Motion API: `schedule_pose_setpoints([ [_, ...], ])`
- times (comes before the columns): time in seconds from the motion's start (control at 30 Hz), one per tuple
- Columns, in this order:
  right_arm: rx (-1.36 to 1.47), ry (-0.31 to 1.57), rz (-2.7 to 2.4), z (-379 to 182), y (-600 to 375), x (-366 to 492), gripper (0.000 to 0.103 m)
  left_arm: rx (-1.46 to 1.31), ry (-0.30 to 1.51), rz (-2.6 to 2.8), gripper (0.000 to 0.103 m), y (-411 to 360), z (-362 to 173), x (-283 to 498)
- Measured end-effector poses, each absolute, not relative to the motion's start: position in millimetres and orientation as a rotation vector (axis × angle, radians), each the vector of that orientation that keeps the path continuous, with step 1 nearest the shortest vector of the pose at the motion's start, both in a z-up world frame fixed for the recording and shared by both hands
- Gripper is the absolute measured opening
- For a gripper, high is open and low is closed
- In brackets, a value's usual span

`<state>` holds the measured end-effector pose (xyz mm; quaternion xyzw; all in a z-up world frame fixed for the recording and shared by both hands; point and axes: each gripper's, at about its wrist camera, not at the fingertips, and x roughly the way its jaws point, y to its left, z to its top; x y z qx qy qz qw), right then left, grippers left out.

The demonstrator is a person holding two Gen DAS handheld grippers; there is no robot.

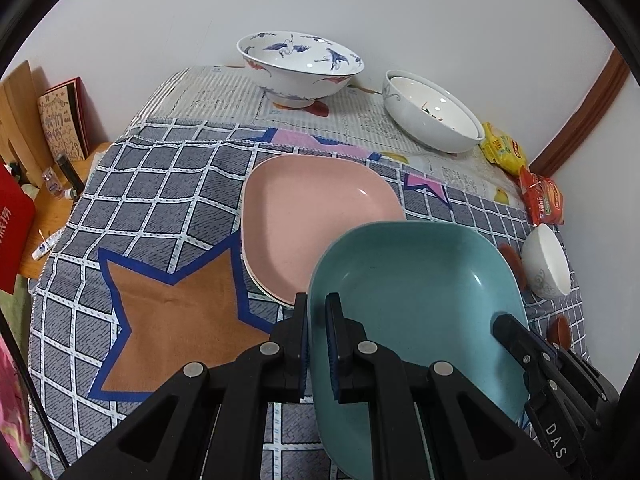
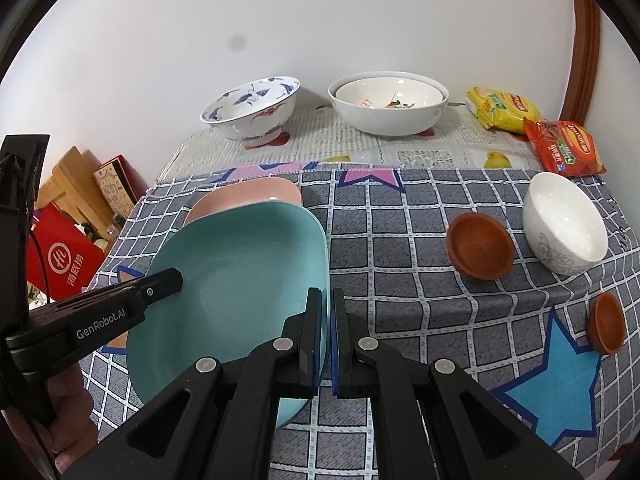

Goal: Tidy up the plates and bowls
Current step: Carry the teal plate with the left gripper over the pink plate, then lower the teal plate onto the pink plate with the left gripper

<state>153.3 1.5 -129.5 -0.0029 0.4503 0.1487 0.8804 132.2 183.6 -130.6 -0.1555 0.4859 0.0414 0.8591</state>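
A teal plate (image 1: pixel 416 312) is held between both grippers above the checked cloth. My left gripper (image 1: pixel 317 312) is shut on its left rim. My right gripper (image 2: pixel 327 308) is shut on its right rim (image 2: pixel 324 264). The teal plate (image 2: pixel 240 288) overlaps the near edge of a pink plate (image 1: pixel 316 216), which lies on another pale plate. The pink plate (image 2: pixel 248 196) shows behind the teal one in the right wrist view. The right gripper (image 1: pixel 520 344) shows in the left wrist view; the left gripper (image 2: pixel 160 284) shows in the right wrist view.
A blue-patterned bowl (image 2: pixel 252 110) and nested white bowls (image 2: pixel 388 106) stand at the back by the wall. A small white bowl (image 2: pixel 564 228), two brown saucers (image 2: pixel 480 246) (image 2: pixel 606 322) and snack packets (image 2: pixel 564 146) lie at right. Boxes (image 1: pixel 64 120) stand left of the table.
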Motion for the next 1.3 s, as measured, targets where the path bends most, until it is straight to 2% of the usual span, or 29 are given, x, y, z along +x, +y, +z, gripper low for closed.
schedule_pose_setpoints([
  [1.3,-0.023,1.007,0.314,-158,35,205,0.004,-0.336,1.045,0.103,0.008,216,-149,182],
])
